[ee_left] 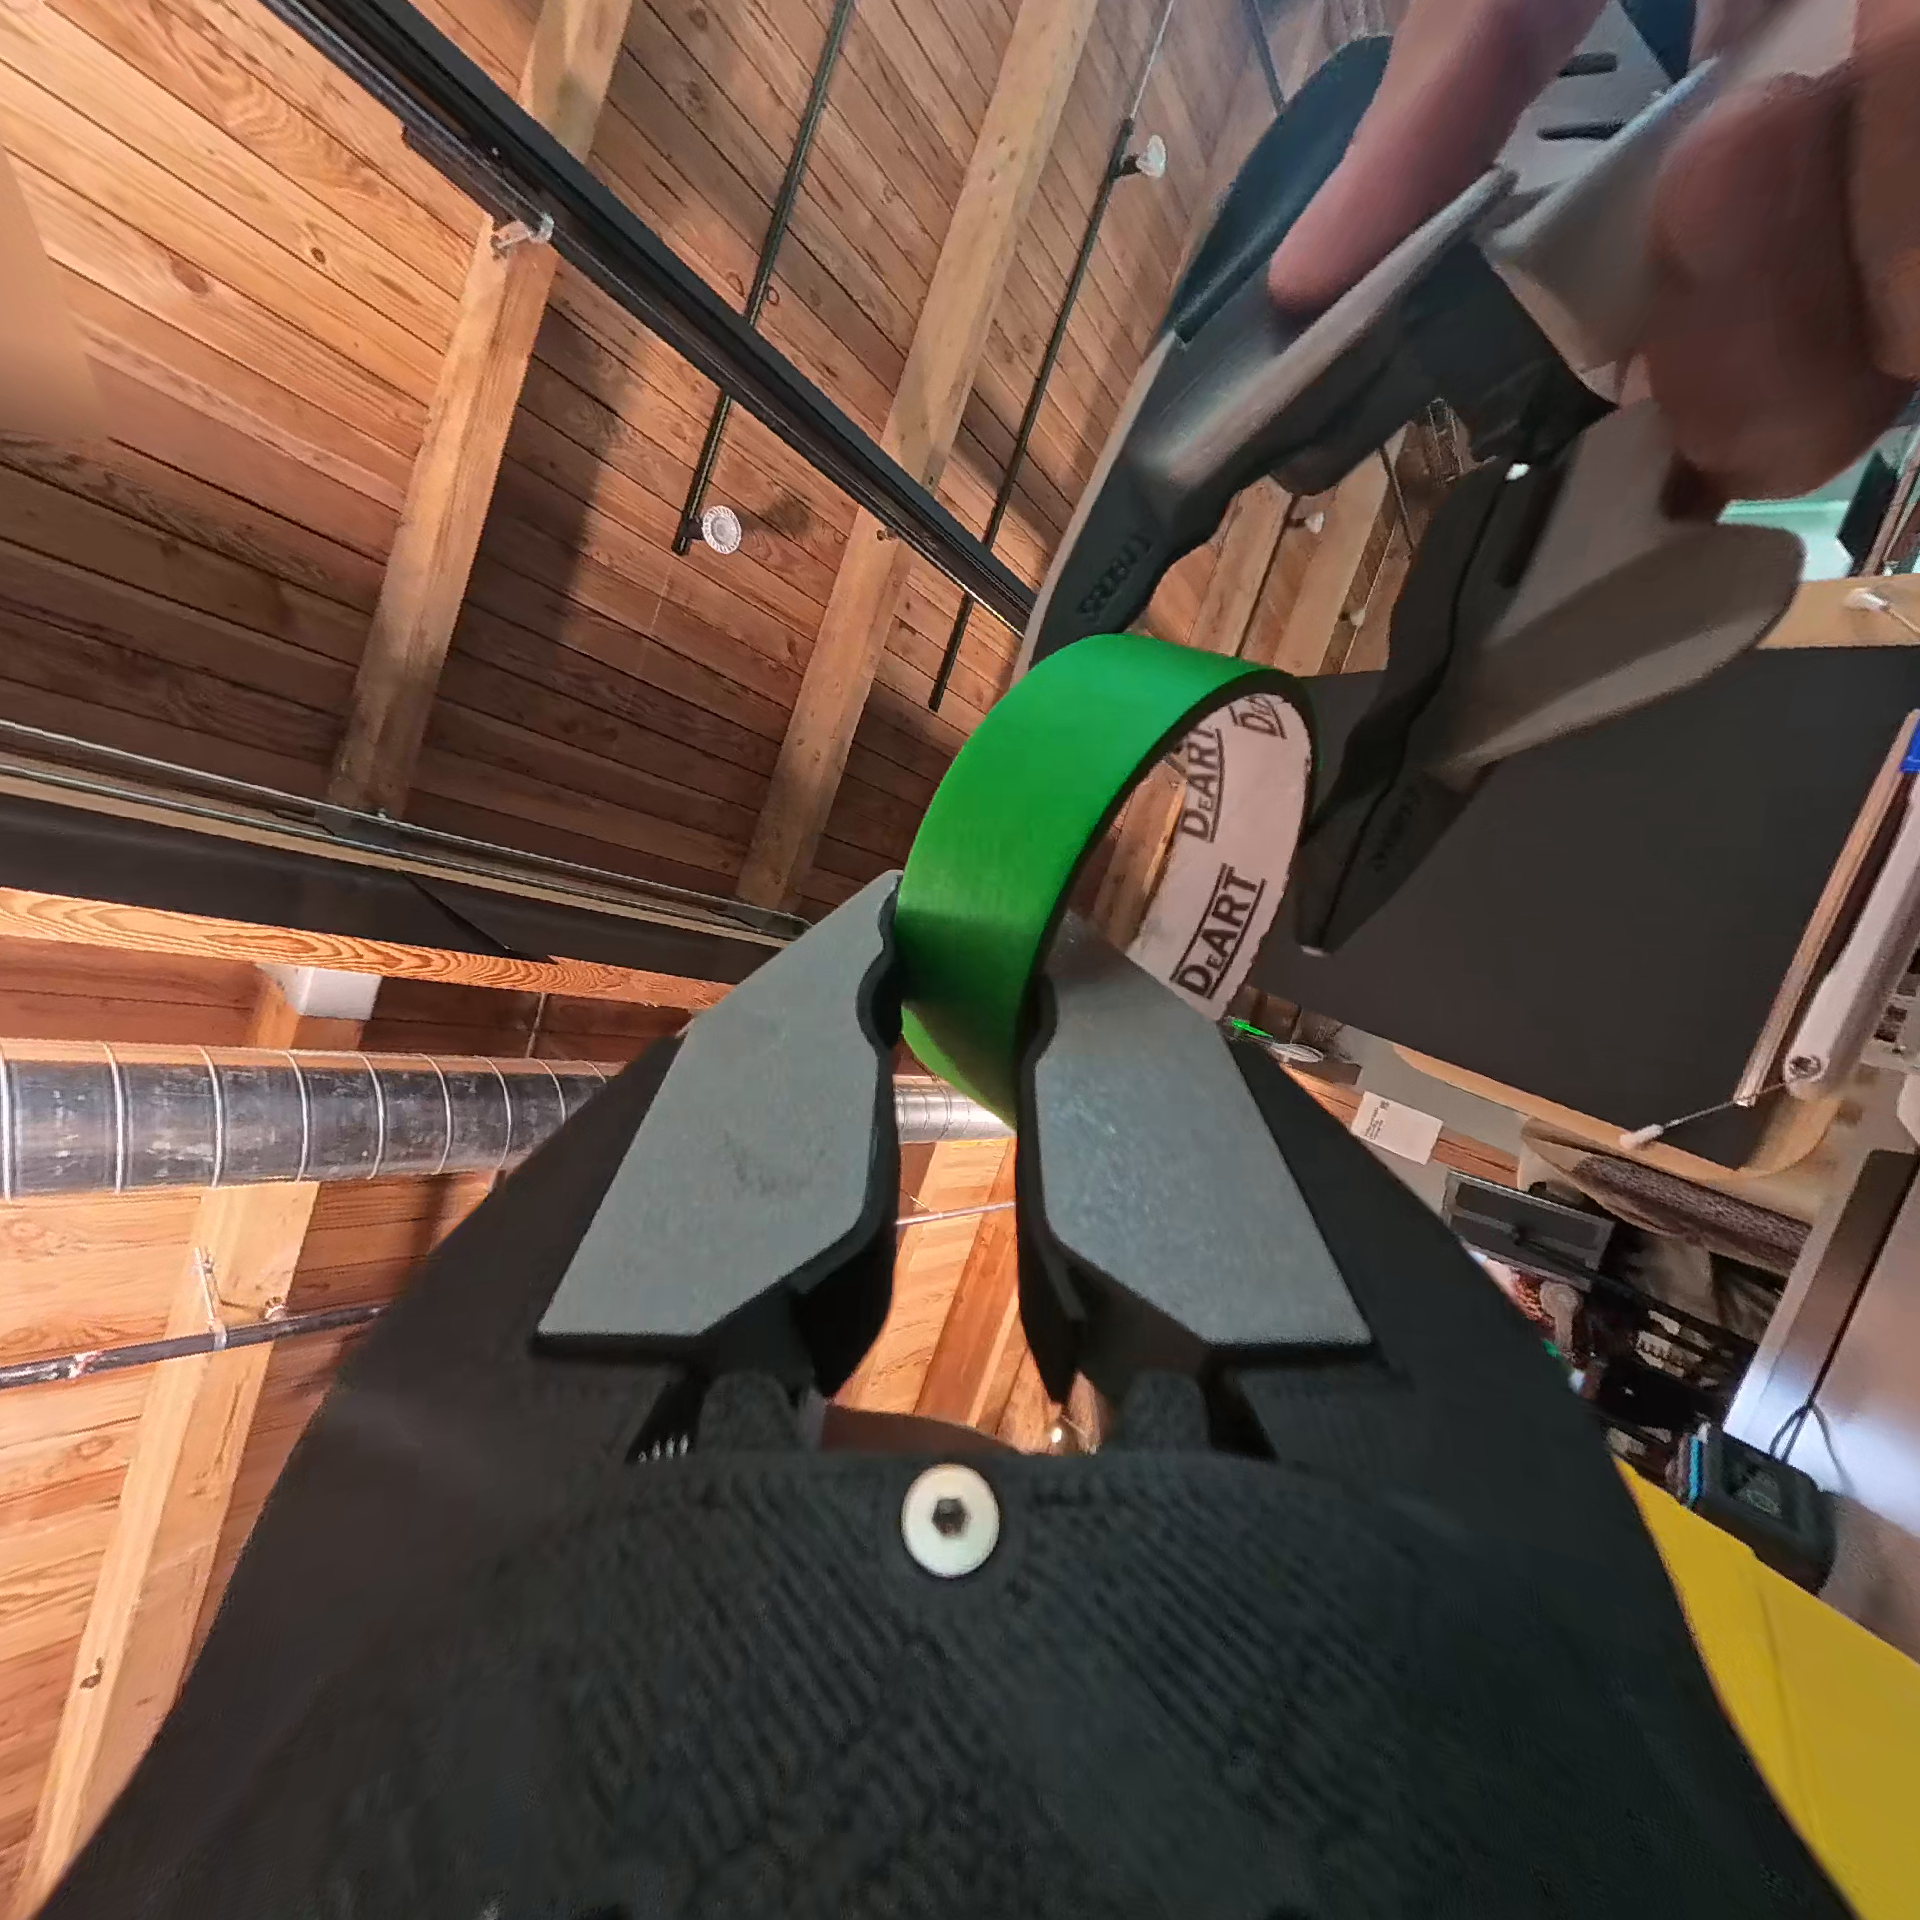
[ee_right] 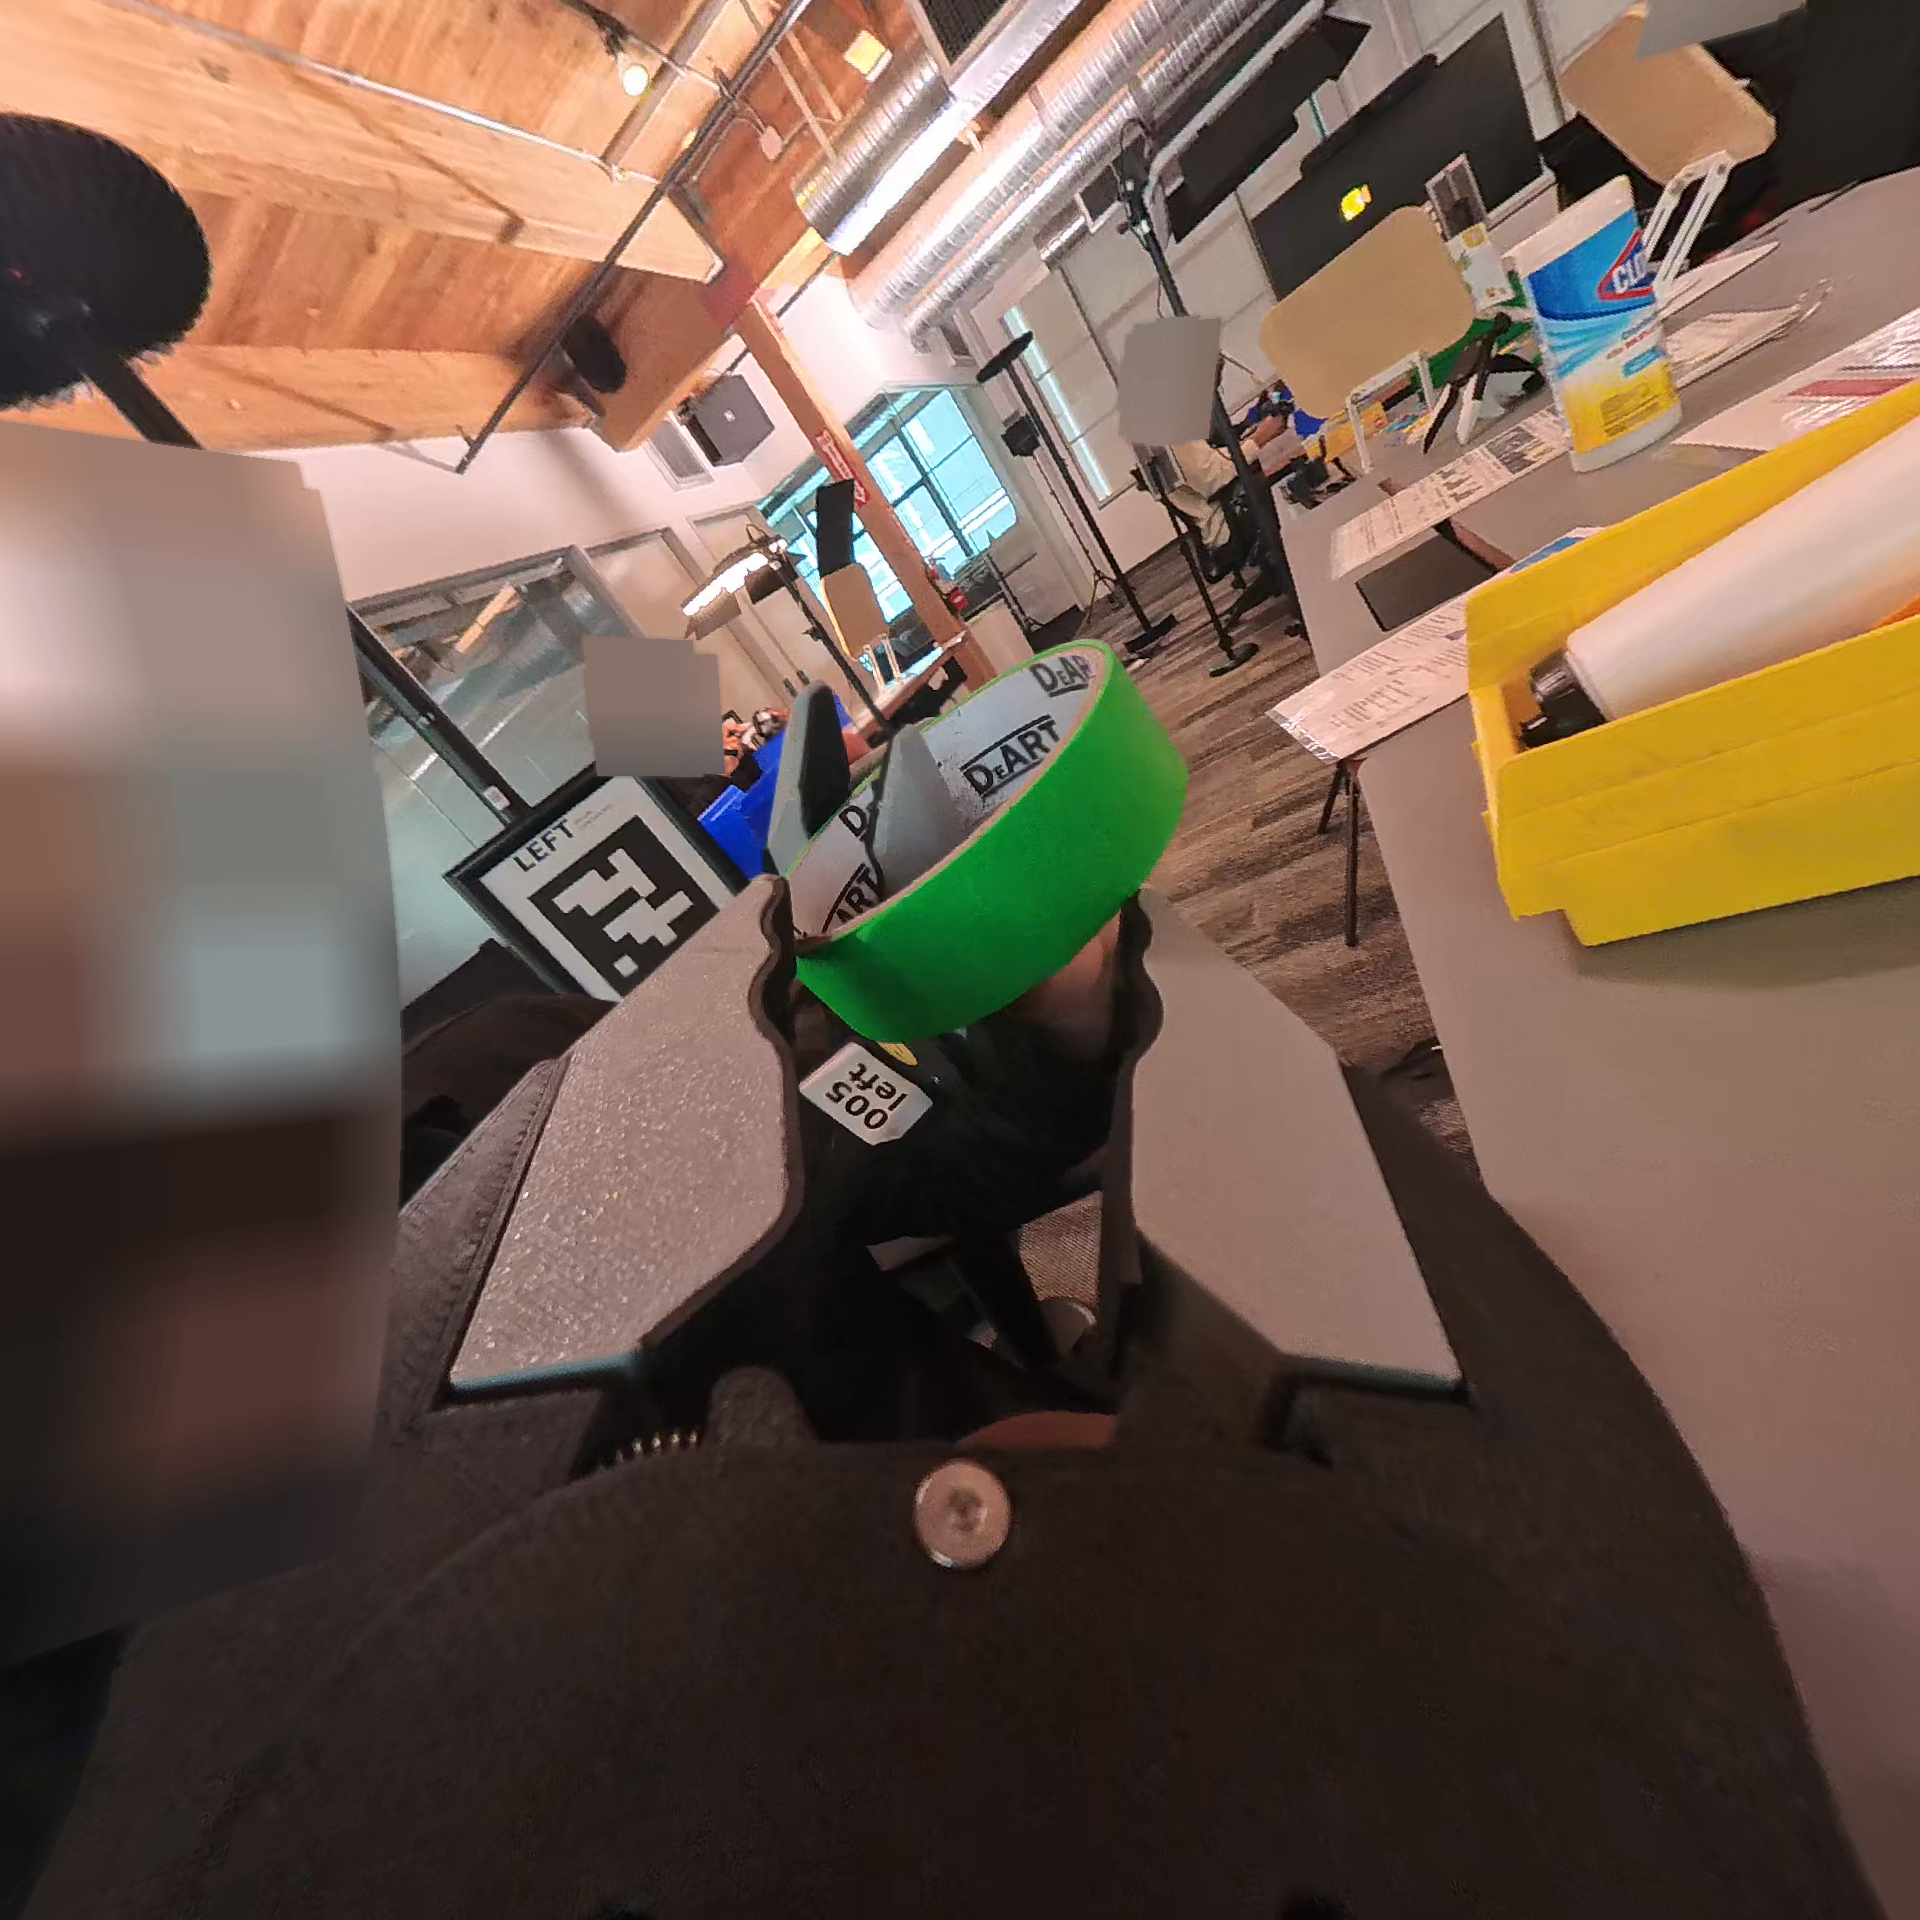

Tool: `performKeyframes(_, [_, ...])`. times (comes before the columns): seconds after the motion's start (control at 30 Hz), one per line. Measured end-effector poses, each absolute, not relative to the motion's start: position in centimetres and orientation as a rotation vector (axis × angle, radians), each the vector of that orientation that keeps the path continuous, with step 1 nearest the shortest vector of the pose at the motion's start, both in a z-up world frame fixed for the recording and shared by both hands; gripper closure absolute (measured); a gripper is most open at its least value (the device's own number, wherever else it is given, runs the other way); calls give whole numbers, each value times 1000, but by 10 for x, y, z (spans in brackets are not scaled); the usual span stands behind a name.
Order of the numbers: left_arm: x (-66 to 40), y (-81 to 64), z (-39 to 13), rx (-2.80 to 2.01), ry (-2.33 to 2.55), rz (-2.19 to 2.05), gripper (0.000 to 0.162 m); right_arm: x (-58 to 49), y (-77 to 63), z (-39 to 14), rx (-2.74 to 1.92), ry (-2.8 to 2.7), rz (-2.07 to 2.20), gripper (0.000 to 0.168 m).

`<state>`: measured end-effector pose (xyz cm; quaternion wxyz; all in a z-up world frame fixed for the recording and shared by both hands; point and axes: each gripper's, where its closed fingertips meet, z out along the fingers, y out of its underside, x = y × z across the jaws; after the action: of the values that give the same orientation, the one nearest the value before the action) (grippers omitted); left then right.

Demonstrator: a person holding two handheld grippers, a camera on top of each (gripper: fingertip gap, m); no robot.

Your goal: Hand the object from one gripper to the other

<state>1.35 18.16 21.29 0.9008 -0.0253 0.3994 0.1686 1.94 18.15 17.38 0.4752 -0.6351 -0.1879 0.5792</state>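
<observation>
Two grippers meet on one green roll of tape (ee_left: 997, 852) held up in the air, so you are mid-handover. Nearest in the left wrist view, your left gripper (ee_left: 961, 997) has its grey-padded black fingers (ee_left: 758, 1132) closed on the band of the roll: one finger sits outside the ring, the other inside, pinching the wall at the ring's 6 o'clock. That grip leaves the rest of the loop free for the other tool.

Farther out, toward 1 o'clock, your right gripper (ee_left: 1226, 748) comes in from above with a hand (ee_left: 1704, 249) on its handle. In the right wrist view its fingers (ee_right: 675, 1132) are spread wide and straddle the whole roll (ee_right: 997, 862) from outside. The tips sit at the green sides, but I cannot tell whether they press on it yet; I judge that the left one carries the weight.

The roll is a broad, smooth matte green band on a white cardboard core with black printing.

Beyond, at 2 o'clock in the right wrist view, a yellow plastic bin (ee_right: 1704, 821) rests on a grey table (ee_right: 1621, 1091).
</observation>
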Motion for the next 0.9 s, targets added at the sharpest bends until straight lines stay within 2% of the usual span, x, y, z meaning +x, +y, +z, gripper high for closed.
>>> performKeyframes(0.03, [14,183,212,-52,830,352,147,20,182,173,-1559,-464,1402,108])
performKeyframes(0.2, [19,189,207,-88,881,328,143,24,183,173,-1565,-466,1356,112])
performKeyframes(0.33, [22,196,203,-110,911,318,137,30,181,177,-1543,-470,1342,126])
performKeyframes(0.9, [32,199,180,-186,1139,159,121,36,175,180,-1560,-544,1133,131])
